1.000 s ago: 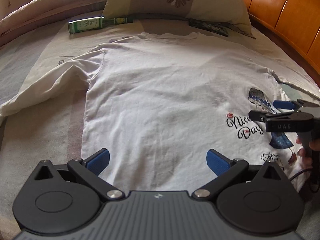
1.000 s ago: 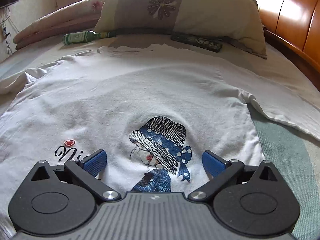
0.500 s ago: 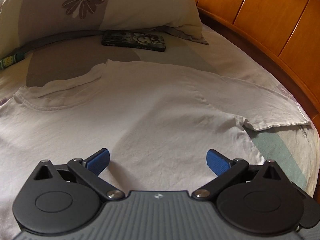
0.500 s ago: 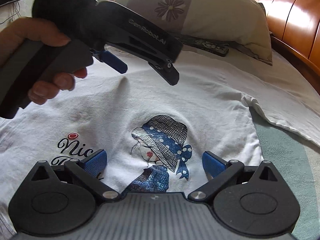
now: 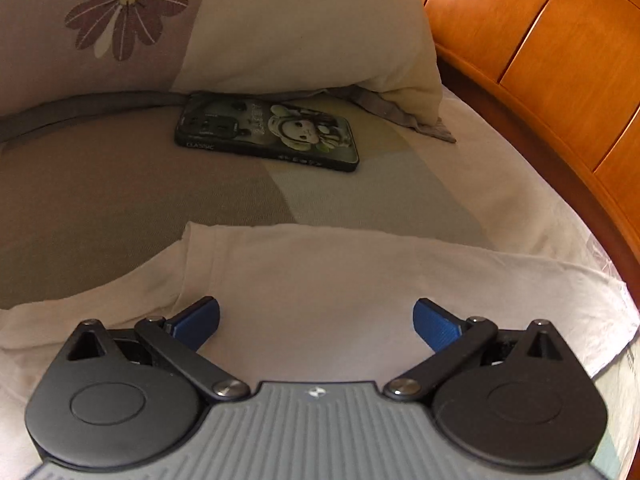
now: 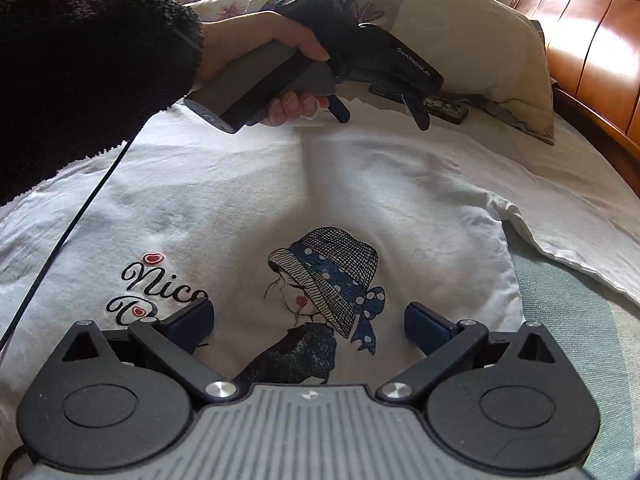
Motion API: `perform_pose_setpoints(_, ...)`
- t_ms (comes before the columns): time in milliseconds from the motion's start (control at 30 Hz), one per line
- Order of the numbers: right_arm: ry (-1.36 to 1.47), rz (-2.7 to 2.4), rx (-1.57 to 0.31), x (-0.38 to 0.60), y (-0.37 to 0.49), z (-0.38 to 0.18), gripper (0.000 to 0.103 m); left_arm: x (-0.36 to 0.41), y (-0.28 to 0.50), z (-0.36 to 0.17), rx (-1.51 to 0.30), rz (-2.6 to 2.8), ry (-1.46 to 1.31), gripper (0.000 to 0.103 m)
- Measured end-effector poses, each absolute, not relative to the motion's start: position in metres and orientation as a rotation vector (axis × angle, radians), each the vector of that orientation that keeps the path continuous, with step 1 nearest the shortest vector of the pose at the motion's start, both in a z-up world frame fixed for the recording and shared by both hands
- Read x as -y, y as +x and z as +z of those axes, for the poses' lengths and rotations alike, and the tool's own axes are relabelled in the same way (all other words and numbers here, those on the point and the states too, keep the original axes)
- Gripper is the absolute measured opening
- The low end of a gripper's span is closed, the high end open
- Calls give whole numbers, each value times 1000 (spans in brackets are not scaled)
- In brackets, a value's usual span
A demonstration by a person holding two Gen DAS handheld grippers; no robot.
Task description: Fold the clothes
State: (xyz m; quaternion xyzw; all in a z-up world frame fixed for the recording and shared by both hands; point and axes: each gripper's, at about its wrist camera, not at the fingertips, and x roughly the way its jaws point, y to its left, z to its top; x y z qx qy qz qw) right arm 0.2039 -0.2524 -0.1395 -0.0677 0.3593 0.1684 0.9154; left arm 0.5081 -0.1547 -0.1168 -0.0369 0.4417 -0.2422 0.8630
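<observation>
step: white T-shirt [image 6: 360, 200] lies flat, print up, on the bed [image 5: 120, 200], unfolded | left gripper [image 5: 316, 320] released, over the shoulder by the collar | right gripper [image 6: 308, 320] released, over the print | next: probably pinch the shoulder cloth | containers: none visible

Soft matt cotton T-shirt [image 6: 400, 184], glossy varnished wooden headboard [image 5: 552, 52], matt black plastic left gripper [image 5: 316, 320], fuzzy knit sleeve [image 6: 80, 64]
</observation>
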Motion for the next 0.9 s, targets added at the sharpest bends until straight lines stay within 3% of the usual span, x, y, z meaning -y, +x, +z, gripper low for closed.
perform_pose_setpoints(167, -139, 357, -734, 253, 204, -139, 103, 163, 529, -114, -908, -494, -96, 102)
perform_pose_setpoints(433, -144, 350, -741, 252, 205, -138, 103, 171, 488, -82, -965, -605, -119, 102)
perform_pose_setpoints(533, -146, 344, -744, 252, 204, -138, 103, 177, 471, -89, -1101, -782, -244, 102)
perform_pose_setpoints(900, -157, 354, -740, 255, 197, -138, 103, 225, 493, -105, -1102, -701, -263, 102)
